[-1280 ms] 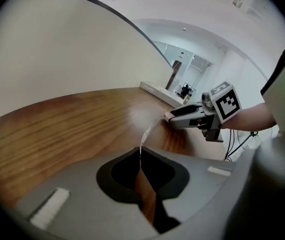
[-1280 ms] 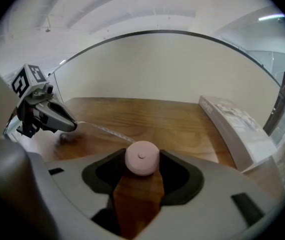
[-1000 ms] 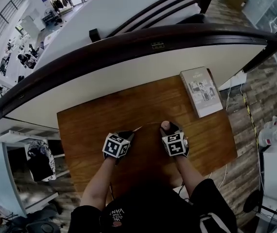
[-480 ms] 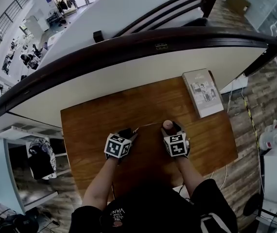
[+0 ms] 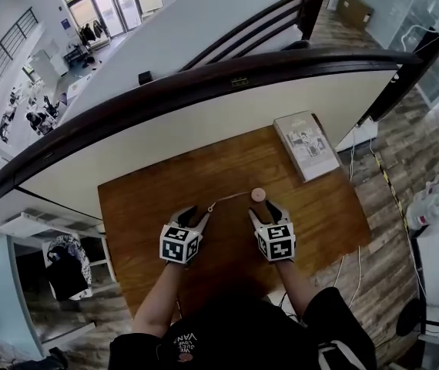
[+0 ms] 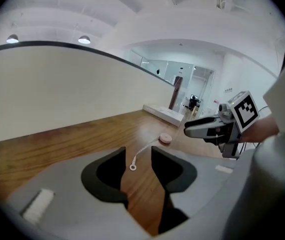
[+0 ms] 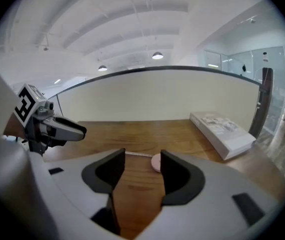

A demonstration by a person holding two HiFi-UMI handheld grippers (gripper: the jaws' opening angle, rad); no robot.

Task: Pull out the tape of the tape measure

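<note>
Since the left claw (image 6: 137,156), its jaws just opened, and the right claw (image 7: 142,159) both stand apart and empty, the tape measure (image 5: 258,194) lying on the surface (image 5: 165,199) left of the book (image 5: 306,145) is unrestrained, and its drawn-out tape (image 5: 227,199) may well snap back in.

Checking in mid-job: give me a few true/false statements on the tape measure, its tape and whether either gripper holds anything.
1. The left gripper clamps the ring. False: its jaws have just been opening and stand apart; the ring lies loose on the table.
2. The tape measure lies on the table with its tape drawn out. True.
3. The right gripper holds the tape measure. False: its jaws are open and empty.
4. A book lies on the table. True.
</note>
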